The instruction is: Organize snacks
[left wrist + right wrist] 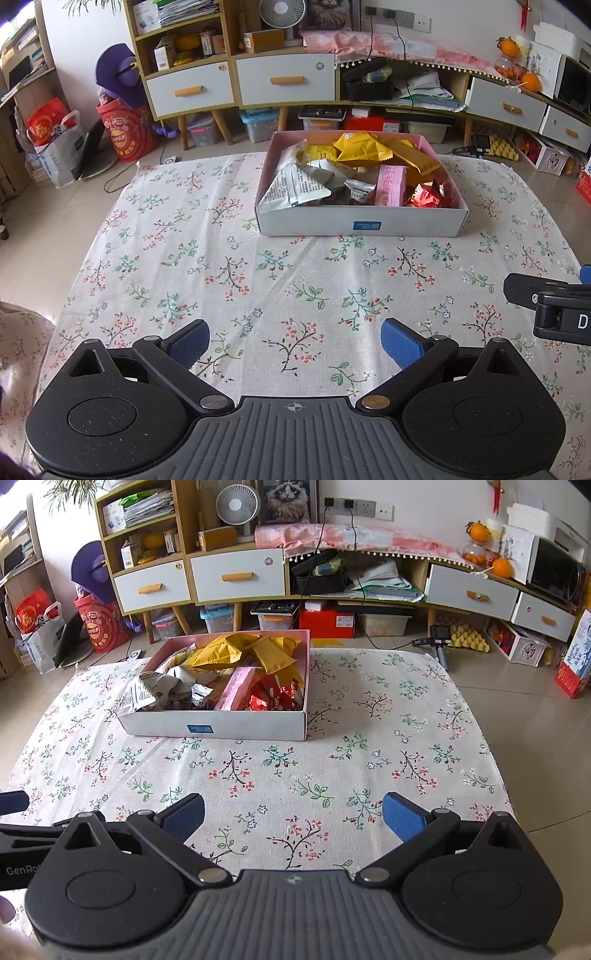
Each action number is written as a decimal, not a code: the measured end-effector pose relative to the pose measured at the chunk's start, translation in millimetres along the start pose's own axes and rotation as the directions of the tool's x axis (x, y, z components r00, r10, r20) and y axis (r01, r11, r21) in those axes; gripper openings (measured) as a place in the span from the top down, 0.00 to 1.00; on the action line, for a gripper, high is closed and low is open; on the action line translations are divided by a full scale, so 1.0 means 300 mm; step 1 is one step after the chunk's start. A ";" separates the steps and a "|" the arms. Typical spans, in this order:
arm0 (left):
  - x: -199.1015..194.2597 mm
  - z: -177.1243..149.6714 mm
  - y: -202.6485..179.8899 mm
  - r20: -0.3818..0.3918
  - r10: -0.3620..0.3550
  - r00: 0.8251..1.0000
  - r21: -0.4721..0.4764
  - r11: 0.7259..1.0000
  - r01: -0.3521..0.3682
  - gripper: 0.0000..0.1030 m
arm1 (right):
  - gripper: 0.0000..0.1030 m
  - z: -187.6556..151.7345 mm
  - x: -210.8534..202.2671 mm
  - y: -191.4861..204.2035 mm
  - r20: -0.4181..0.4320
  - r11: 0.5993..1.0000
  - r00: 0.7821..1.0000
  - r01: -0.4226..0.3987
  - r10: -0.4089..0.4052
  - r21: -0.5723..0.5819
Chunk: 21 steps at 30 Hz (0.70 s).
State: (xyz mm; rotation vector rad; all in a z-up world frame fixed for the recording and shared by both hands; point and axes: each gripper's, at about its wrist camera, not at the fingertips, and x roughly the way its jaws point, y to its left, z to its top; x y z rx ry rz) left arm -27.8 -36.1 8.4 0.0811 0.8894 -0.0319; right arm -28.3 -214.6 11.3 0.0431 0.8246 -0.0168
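A shallow box [362,223] with a pink inside and a white front wall stands on the floral tablecloth at the far side; it also shows in the right wrist view [218,725]. It holds several snack packets: yellow ones [360,147] at the back, a white printed one [295,186] at the left, a pink one [389,184] and red ones [424,195]. My left gripper [295,341] is open and empty, low over the cloth well in front of the box. My right gripper [293,818] is open and empty, to the right of the left one.
The floral tablecloth [236,273] covers the table. Part of the right gripper's body [546,306] shows at the right edge of the left wrist view. Cabinets with drawers [236,576], storage bins and bags stand on the floor beyond the table.
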 end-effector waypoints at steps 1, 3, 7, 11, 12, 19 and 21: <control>0.000 0.000 0.000 0.000 0.000 1.000 0.000 1.000 0.000 0.03 | 0.00 0.000 0.001 0.000 0.000 1.000 1.000 -0.001 0.001 0.001; 0.000 0.000 0.000 0.000 -0.001 1.000 0.002 1.000 0.001 0.03 | 0.00 0.000 0.001 0.000 0.001 1.000 1.000 -0.001 0.001 0.001; 0.000 0.000 0.000 0.000 -0.001 1.000 0.001 1.000 0.001 0.03 | 0.00 0.000 0.001 0.000 0.000 1.000 1.000 -0.001 0.001 -0.001; 0.000 0.000 0.001 0.001 0.000 1.000 0.002 1.000 0.000 0.03 | 0.00 0.000 0.001 0.000 0.001 1.000 1.000 -0.001 0.001 0.000; 0.000 0.000 0.000 0.000 0.000 1.000 0.001 1.000 0.000 0.03 | 0.00 0.000 0.001 0.000 0.001 1.000 1.000 -0.001 0.001 0.000; -0.005 0.001 0.000 0.003 0.006 1.000 0.007 1.000 -0.006 0.03 | 0.00 0.000 0.001 0.000 0.001 1.000 1.000 0.000 0.000 0.000; -0.008 0.001 -0.001 0.004 0.010 1.000 0.012 1.000 -0.010 0.03 | 0.00 0.000 0.002 0.001 0.001 1.000 1.000 0.000 0.000 0.000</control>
